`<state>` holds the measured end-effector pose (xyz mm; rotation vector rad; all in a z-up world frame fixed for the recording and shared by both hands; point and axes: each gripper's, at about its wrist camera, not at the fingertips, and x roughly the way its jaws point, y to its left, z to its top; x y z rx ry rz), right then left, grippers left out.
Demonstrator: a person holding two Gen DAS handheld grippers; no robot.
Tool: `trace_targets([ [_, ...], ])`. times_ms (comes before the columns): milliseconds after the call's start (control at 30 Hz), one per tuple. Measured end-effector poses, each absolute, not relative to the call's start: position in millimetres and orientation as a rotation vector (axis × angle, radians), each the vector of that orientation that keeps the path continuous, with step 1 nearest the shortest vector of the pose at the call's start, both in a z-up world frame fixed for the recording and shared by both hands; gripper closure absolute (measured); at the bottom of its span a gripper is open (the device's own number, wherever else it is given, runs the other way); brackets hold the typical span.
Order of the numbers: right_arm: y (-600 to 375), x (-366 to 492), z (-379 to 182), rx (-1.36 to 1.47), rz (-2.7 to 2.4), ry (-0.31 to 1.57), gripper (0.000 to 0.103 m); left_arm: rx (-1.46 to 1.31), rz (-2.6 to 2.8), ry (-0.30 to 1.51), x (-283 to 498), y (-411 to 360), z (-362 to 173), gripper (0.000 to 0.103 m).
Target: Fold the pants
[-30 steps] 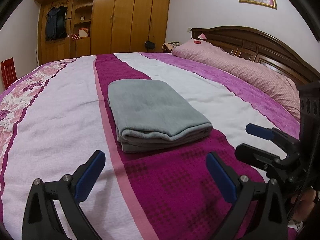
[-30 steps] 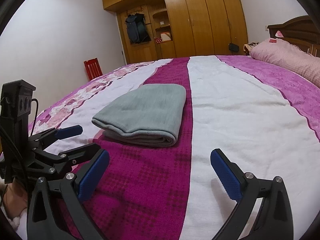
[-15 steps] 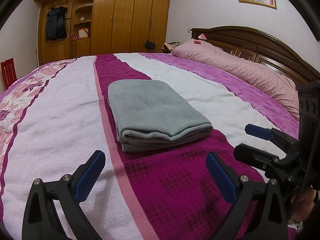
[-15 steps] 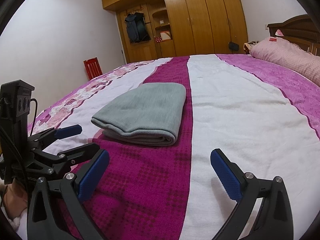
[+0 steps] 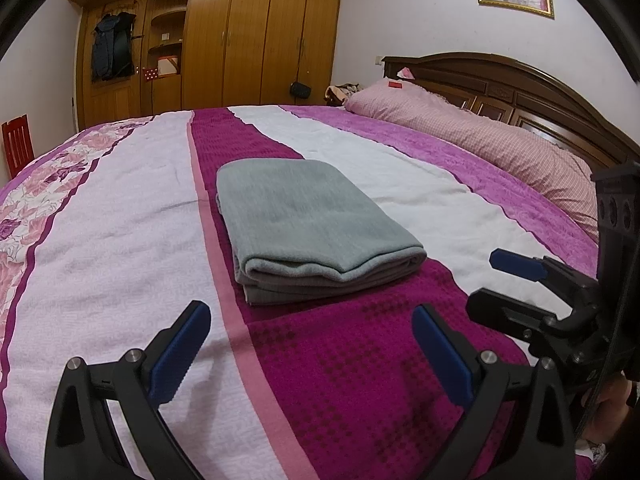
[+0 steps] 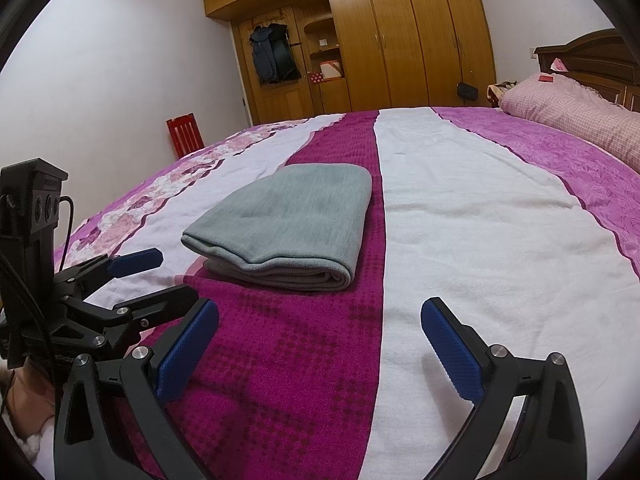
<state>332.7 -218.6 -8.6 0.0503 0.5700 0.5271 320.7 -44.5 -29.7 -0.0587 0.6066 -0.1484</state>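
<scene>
The grey pants lie folded into a neat rectangular stack on the bedspread, on the magenta stripe; they also show in the right wrist view. My left gripper is open and empty, a short way in front of the stack's near edge. My right gripper is open and empty, in front of the stack and a little to its right. The right gripper also shows at the right edge of the left wrist view. The left gripper shows at the left of the right wrist view.
The bed has a white, pink and magenta striped cover. A long pink pillow lies by the dark wooden headboard. A wooden wardrobe stands beyond the bed, and a red chair by the wall.
</scene>
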Motion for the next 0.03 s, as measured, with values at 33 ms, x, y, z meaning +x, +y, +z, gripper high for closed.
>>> trace_targets([
  [33,-218.7,333.5,-8.2,0.05,0.527,0.571,0.002,-0.059,-0.147,0.607,320.7,-44.5,-29.9,0.001],
])
